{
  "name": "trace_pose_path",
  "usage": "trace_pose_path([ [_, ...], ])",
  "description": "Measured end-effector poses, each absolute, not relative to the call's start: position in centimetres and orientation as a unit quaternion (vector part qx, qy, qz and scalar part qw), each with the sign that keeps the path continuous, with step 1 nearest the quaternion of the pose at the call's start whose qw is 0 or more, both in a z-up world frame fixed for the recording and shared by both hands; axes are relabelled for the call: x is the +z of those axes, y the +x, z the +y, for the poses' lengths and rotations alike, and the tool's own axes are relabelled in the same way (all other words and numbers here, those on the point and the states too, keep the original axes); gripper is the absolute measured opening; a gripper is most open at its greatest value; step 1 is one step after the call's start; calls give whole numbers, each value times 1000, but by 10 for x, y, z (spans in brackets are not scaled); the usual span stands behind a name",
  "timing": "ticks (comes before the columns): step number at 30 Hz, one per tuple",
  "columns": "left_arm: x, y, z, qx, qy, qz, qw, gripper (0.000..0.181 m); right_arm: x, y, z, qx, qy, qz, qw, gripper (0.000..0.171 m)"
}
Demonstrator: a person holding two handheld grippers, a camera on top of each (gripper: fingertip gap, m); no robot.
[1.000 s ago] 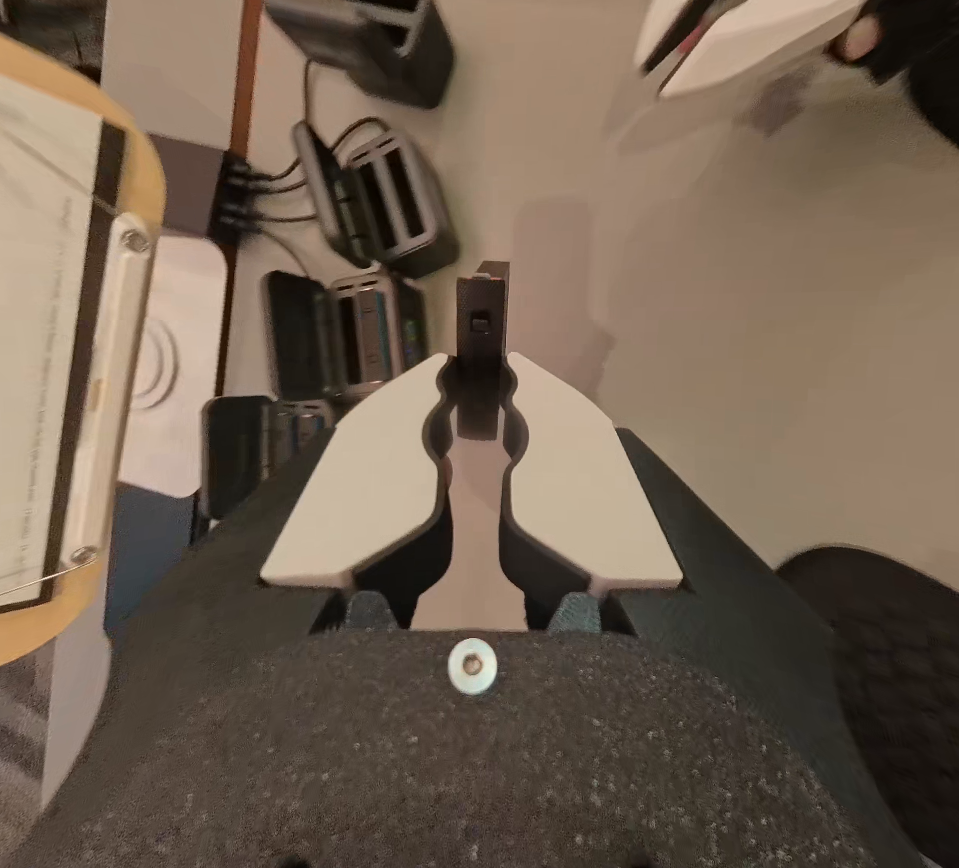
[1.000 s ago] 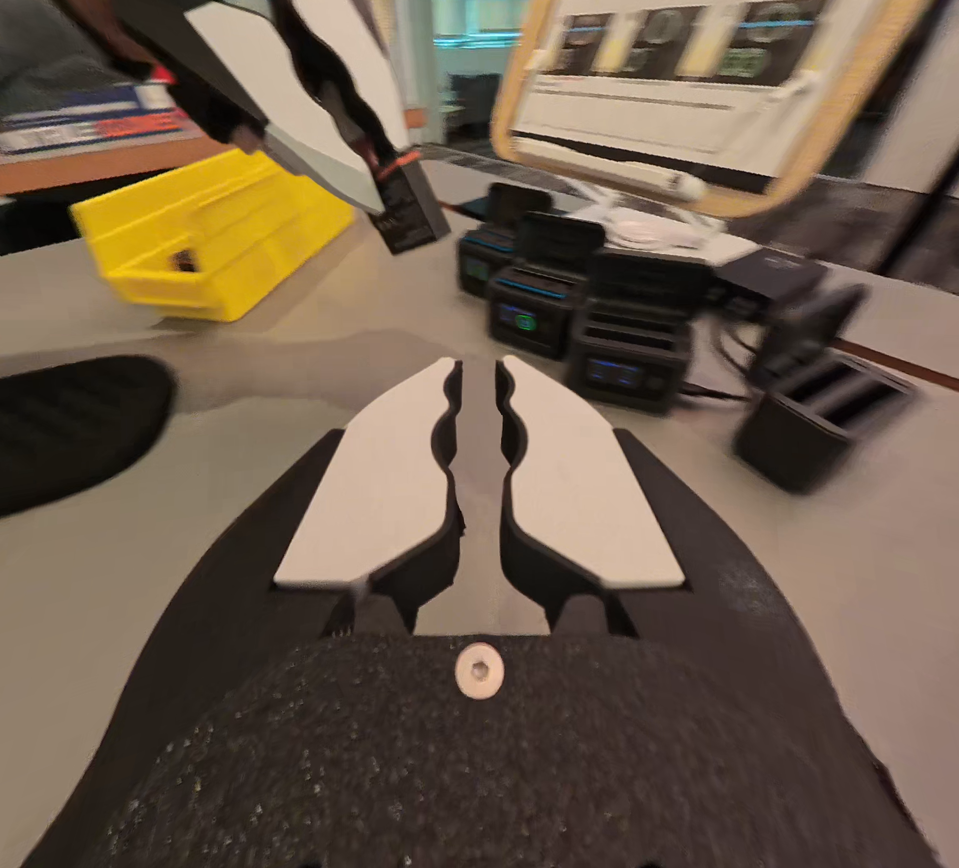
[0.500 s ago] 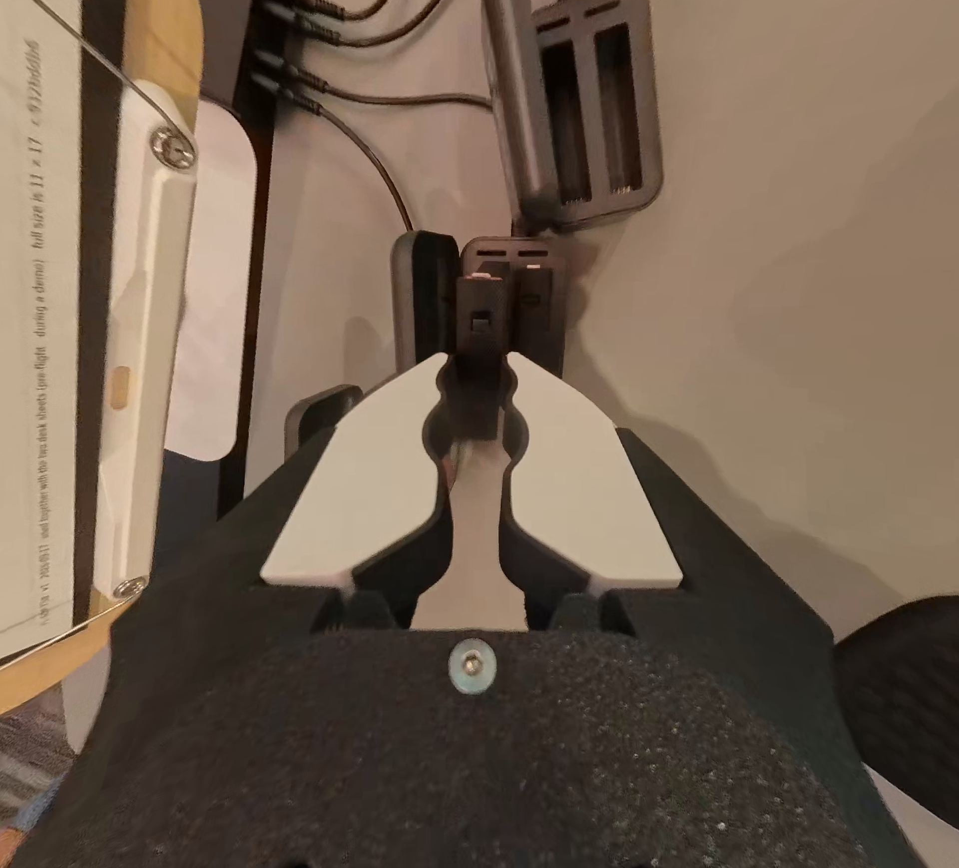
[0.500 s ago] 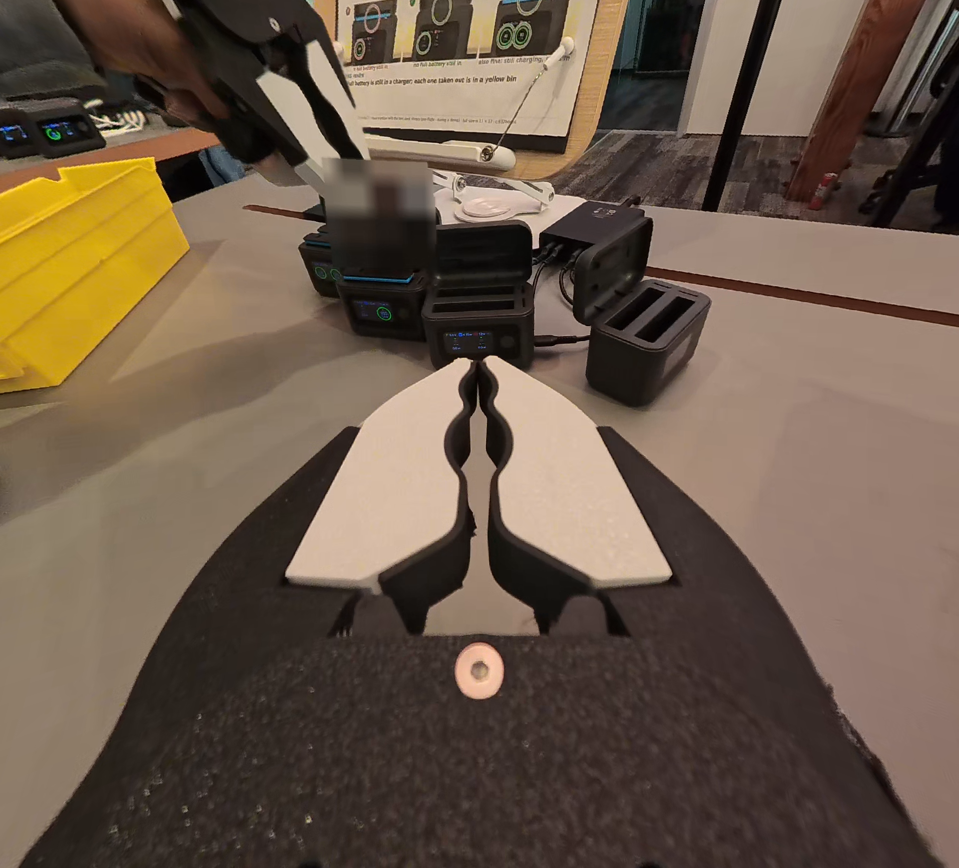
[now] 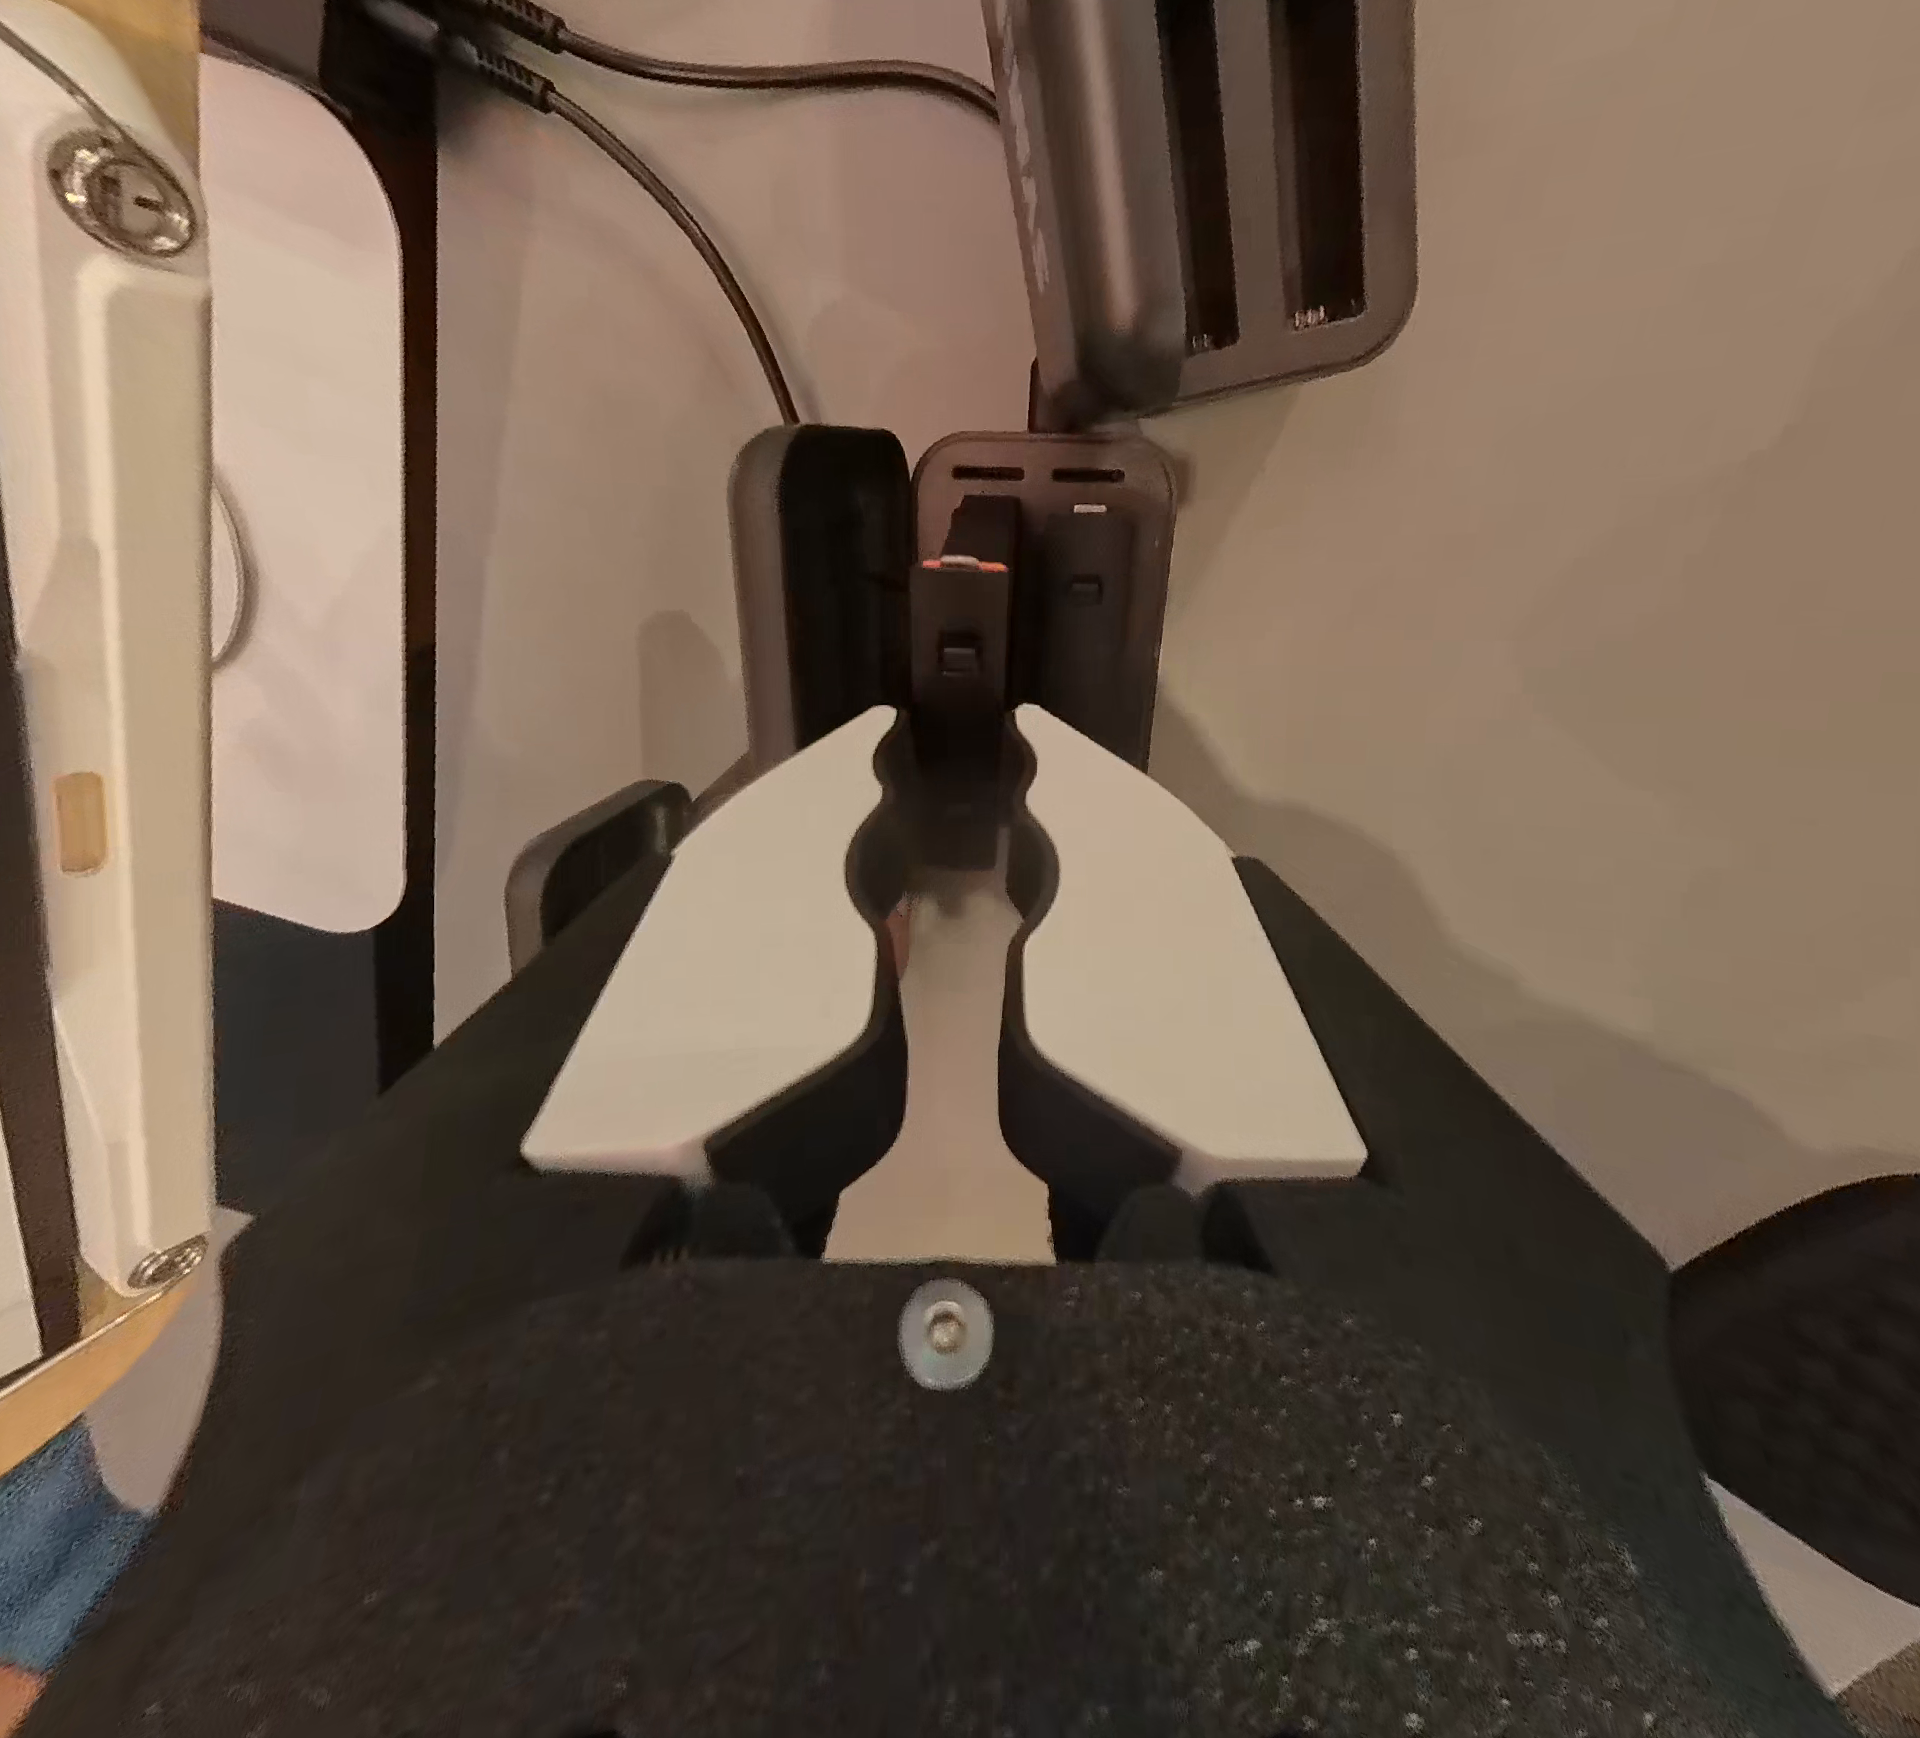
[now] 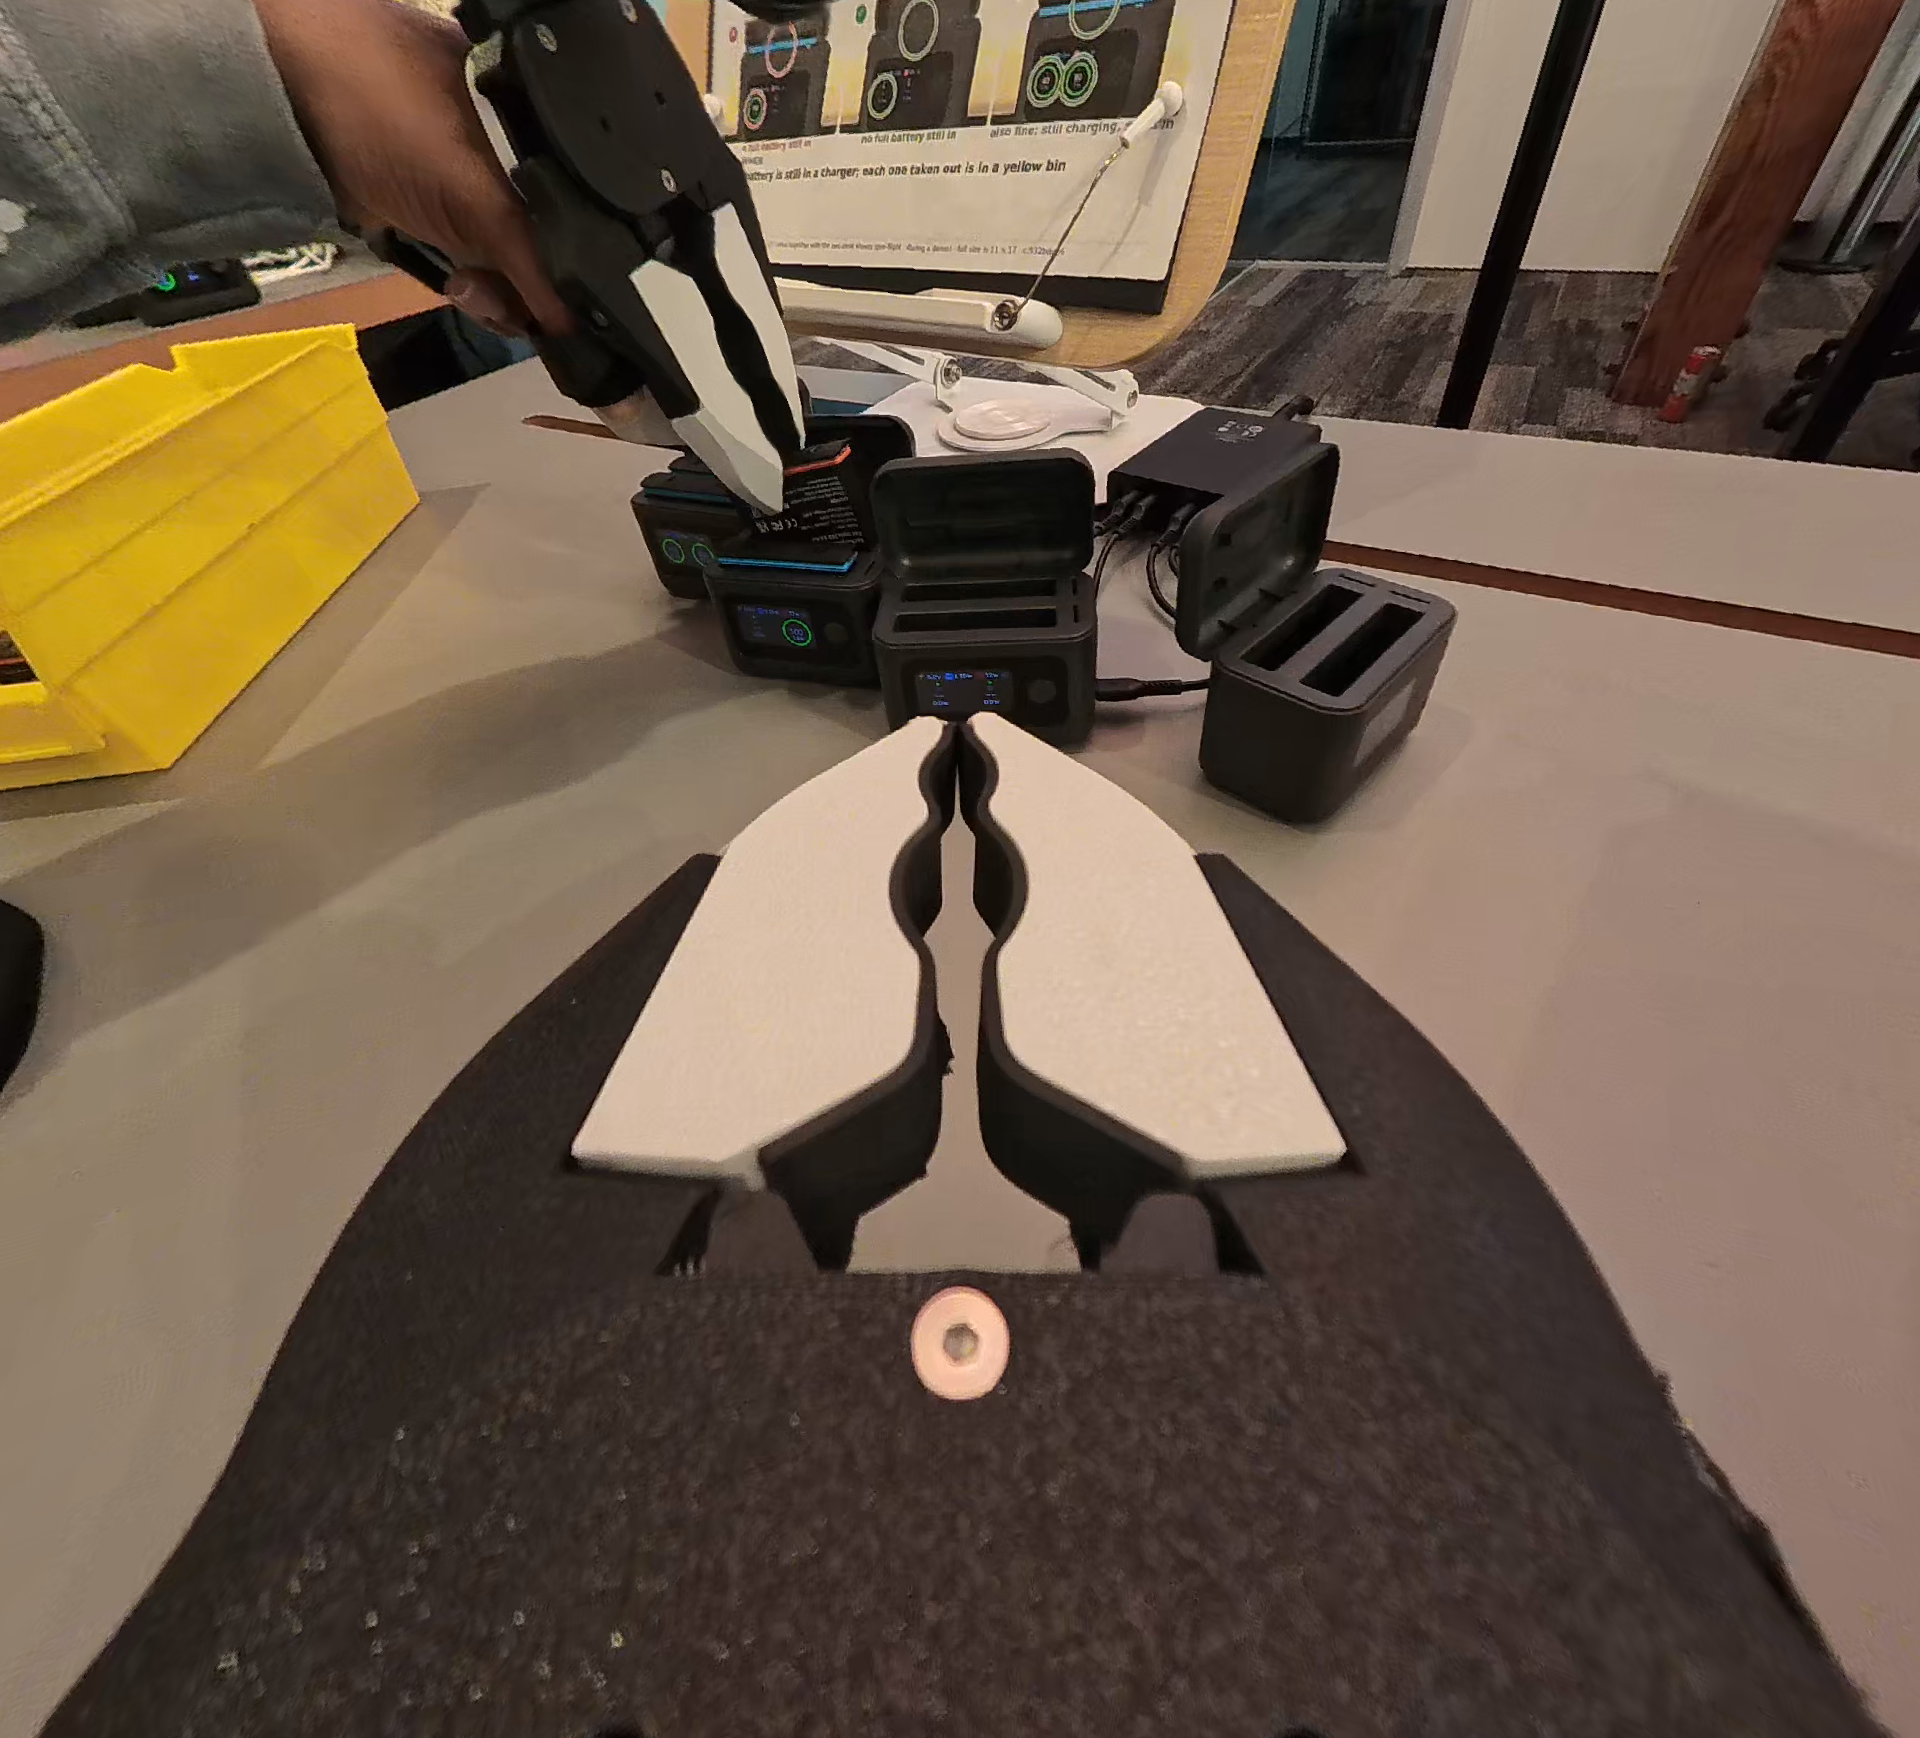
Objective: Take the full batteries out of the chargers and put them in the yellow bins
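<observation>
My left gripper (image 5: 956, 724) is shut on a black battery (image 5: 958, 628) with an orange top edge. It holds the battery at the mouth of the left slot of an open charger (image 5: 1127, 483), whose right slot holds another battery (image 5: 1086, 592). The right wrist view shows this from the side: the left gripper (image 6: 774, 493), the tilted battery (image 6: 821, 499) and the charger (image 6: 795, 623) with a green ring lit. My right gripper (image 6: 956, 732) is shut and empty, low over the table in front of the chargers. A yellow bin (image 6: 208, 525) stands at the left.
Two more open chargers with empty slots stand to the right (image 6: 987, 639) (image 6: 1320, 680), and another behind at the left (image 6: 675, 535). Cables run to a black power hub (image 6: 1216, 452). An instruction board (image 6: 987, 78) stands behind. A person's hand (image 6: 416, 161) holds the left gripper. Across from one pair of fingers to the other is roughly 20 centimeters.
The left gripper carried the battery from beside the yellow bin over to the chargers and lowered it to a charger slot. The right gripper's fingers closed from a small gap to shut.
</observation>
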State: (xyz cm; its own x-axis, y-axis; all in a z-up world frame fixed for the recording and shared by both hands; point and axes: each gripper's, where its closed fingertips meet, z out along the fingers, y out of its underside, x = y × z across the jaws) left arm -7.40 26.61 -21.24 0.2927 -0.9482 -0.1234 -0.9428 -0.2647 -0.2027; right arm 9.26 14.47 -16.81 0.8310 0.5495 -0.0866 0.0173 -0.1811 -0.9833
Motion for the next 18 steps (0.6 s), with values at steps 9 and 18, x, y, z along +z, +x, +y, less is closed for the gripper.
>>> trace_pose_path([
  [9,-211,-76,265,10,-796,599,83,15,-168,91,143,226,-736,-196,607,0],
  [18,-208,-79,269,48,-788,611,57,15,-166,87,140,232,-733,-204,605,0],
])
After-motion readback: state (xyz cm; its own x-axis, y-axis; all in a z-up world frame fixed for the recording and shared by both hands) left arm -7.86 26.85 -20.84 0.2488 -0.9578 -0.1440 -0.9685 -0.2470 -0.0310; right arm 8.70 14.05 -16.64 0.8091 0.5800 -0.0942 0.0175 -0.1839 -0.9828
